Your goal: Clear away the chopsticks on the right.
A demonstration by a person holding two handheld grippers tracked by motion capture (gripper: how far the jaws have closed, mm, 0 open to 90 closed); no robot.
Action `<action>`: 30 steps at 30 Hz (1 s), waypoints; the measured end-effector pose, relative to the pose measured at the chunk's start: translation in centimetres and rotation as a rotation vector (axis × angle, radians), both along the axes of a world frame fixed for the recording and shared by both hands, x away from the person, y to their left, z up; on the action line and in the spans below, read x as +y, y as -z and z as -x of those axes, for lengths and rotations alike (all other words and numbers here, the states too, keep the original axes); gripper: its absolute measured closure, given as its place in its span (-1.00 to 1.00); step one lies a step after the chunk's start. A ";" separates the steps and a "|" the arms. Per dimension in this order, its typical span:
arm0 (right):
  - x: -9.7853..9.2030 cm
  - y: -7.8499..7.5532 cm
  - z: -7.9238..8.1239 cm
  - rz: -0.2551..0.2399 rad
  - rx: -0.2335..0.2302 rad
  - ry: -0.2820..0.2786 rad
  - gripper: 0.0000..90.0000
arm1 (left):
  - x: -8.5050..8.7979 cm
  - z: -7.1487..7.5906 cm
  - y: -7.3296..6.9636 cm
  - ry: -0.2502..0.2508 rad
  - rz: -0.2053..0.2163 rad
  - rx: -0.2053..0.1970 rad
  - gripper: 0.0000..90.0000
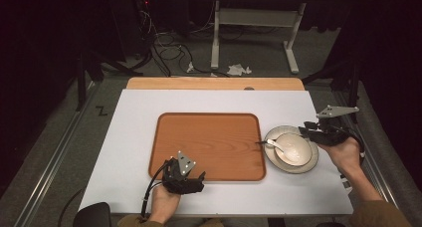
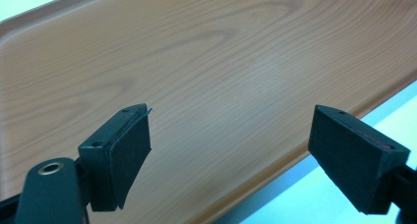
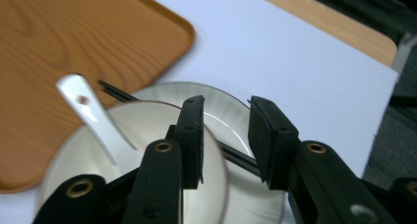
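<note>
White sheeting covers your table (image 1: 129,137), with a strip of bare wood showing along its far edge and a dark floor with loose cables beyond. Near the middle lies a wooden tray (image 1: 209,142) with a raised rim. Just to its right sits a pale plate (image 1: 271,163), and on the plate stands a white bowl (image 1: 297,146) with a white spoon (image 1: 275,145) resting in it, handle pointing towards the tray. A pair of dark chopsticks (image 3: 114,90) lies across the plate under the bowl, tips reaching out towards the tray's corner. Your right gripper (image 1: 314,133) is at the right side of the bowl; in the right gripper view (image 3: 226,135) its jaws stand partly apart, one black pad over the inside of the bowl's rim and the other outside it above the plate, with the rim passing between them. You can see a gap between the pads, and whether either pad presses the rim cannot be told, so the bowl does not read as gripped. Your left gripper (image 1: 185,179) sits at the tray's near edge, close to you. In the left gripper view (image 2: 231,150) its jaws stand wide apart above the tray's wooden floor, with the near rim running beneath the right-hand pad and nothing between them.
</note>
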State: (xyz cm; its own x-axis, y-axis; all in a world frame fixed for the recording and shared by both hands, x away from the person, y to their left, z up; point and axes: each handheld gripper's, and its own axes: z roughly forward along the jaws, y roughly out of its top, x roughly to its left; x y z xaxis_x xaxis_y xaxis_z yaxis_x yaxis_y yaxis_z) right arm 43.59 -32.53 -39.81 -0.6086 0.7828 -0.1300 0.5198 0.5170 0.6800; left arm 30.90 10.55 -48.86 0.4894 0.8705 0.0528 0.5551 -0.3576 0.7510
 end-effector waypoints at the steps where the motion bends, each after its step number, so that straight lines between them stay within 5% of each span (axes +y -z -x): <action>1: -0.3 0.2 -0.4 0.011 0.013 0.011 0.52 | 0.1 0.0 0.0 -0.003 0.000 -0.001 -0.63; 14: -2.5 4.0 -4.2 0.098 0.154 0.091 0.53 | 1.0 0.8 0.1 -0.053 0.002 -0.002 -0.63; 30: -3.2 4.7 -5.5 0.126 0.194 0.082 0.51 | 1.3 1.1 0.2 -0.071 0.001 0.008 -0.63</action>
